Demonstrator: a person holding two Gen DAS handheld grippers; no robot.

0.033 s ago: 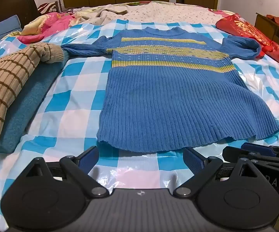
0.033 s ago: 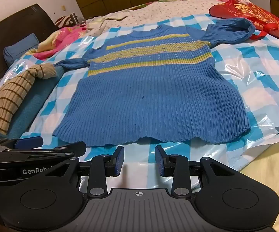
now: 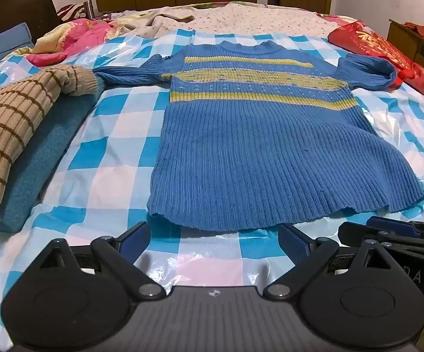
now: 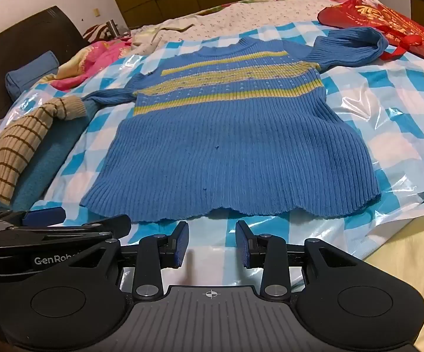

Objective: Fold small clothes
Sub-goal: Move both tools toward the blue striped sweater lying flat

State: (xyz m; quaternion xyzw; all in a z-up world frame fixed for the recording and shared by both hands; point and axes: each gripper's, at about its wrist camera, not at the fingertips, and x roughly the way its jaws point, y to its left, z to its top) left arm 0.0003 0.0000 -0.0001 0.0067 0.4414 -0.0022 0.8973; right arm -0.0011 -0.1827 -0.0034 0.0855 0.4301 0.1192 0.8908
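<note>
Left wrist view first: our left gripper (image 3: 213,236) sits wide open with nothing in it, its blue pads parked just short of the near hem of the blue striped sweater (image 3: 259,152). The sweater lies flat, face up, on the blue checked plastic sheet (image 3: 106,152), collar at the far end, both sleeves out to the sides. So we reckon we're right at the start: nothing is folded yet. Next move looks like bringing a sleeve in across the body, or pinching the hem corners, and that knit will probably stretch and sag, so grab low and both layers.

From the right wrist view, our right gripper (image 4: 210,245) is only partly open, also empty, just near the hem's middle. This view shows the far right sleeve (image 4: 347,48) doubled back on itself much more clearly, touching the red bag (image 4: 388,20). The left view gives a better look at the tan striped garment (image 3: 15,135) stacked on a teal one (image 3: 44,158) at left.
</note>
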